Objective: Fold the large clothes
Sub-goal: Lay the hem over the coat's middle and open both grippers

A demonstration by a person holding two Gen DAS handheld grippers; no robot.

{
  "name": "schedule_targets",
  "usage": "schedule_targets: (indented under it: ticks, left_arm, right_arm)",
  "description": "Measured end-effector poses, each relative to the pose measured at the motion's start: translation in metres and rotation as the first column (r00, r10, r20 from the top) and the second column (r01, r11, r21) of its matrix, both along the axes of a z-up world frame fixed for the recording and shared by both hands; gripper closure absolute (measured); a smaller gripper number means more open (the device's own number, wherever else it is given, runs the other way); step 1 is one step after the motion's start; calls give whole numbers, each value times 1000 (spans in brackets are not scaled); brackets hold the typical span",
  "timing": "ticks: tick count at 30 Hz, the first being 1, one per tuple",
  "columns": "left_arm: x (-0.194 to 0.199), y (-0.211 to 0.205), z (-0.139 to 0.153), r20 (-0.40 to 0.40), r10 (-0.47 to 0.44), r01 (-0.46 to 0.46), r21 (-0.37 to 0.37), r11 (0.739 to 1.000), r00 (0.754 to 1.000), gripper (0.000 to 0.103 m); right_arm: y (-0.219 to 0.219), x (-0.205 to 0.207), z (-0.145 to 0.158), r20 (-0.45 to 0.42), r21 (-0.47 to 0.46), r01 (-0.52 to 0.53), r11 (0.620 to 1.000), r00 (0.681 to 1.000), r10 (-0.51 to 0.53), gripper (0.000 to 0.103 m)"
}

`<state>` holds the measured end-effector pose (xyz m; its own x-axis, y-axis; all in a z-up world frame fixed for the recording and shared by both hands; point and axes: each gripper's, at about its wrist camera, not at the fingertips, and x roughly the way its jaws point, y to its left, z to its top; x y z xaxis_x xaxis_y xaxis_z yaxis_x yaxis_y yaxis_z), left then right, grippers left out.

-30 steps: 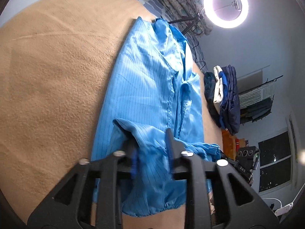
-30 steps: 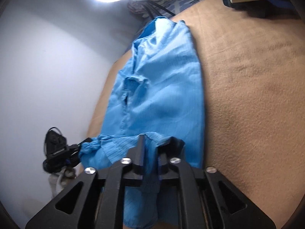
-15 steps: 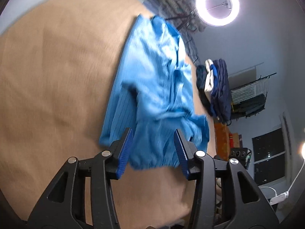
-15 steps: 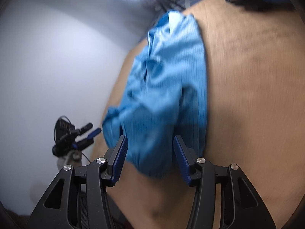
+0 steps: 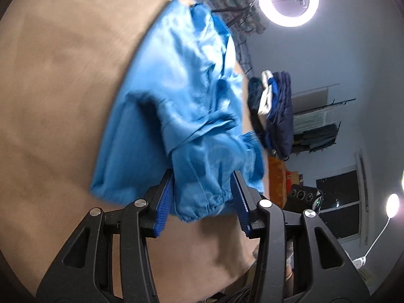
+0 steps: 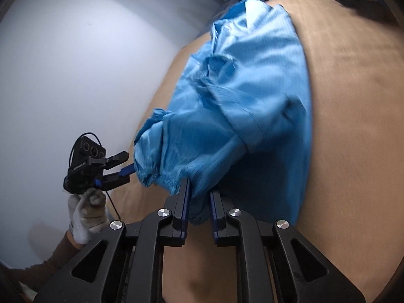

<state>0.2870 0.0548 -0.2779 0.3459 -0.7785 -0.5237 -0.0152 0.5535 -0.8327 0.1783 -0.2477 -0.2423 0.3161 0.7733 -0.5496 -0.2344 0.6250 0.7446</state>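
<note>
A bright blue jacket [image 5: 176,96] lies lengthwise on the tan table [image 5: 55,80], its near end folded over with a gathered cuff [image 5: 202,202] toward me. My left gripper [image 5: 202,197] is open, its blue pads either side of that cuff. In the right wrist view the jacket [image 6: 247,101] lies bunched, and my right gripper [image 6: 198,202] has closed to a narrow gap on the sleeve fabric [image 6: 199,171]. The left gripper [image 6: 121,169] shows there at the table's left edge, next to the cuff.
A ring light [image 5: 289,0] stands beyond the table's far end. A stack of dark folded clothes [image 5: 275,116] sits at the right edge. A drying rack [image 5: 318,123] and a window [image 5: 338,202] lie further right. A grey wall [image 6: 75,63] is on the other side.
Both grippers let go of the folded-over jacket end and drew back. Since then the right gripper has closed on the sleeve fabric; the left has stayed open near the cuff.
</note>
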Motion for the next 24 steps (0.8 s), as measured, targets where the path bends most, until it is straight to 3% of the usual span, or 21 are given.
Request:
schedule_targets:
  ticks: [6,7,10,11,17,24]
  left_arm:
    - [31,-9,36,123,76,-77,2,997,990,58]
    - [34,-9,38,133,87,-87,-6,996,987,58]
    - [40,-8,40,157,111,-115,15,993,981,58]
    - [41,-7,40,163,108,-116,39,992,981,58]
    - [38,5,31,170,102,-129,159,979,980,58]
    - [37,16,17,126,139,-162,201,966,982,58]
  right_arm:
    - [-13,40,22,72,74,140,987,987,-145,90]
    - [-14,44,26,92,78,153,985,983,-160,85]
    - [-19,51,42,158,64,197,978,966,-205,45]
    - [-20,52,46,173,62,206,977,961,-213,43]
    - [-35,49,38,184,-14,215,976,960,-209,43]
    - [-27,55,16,161,-144,187,972,973,-163,48]
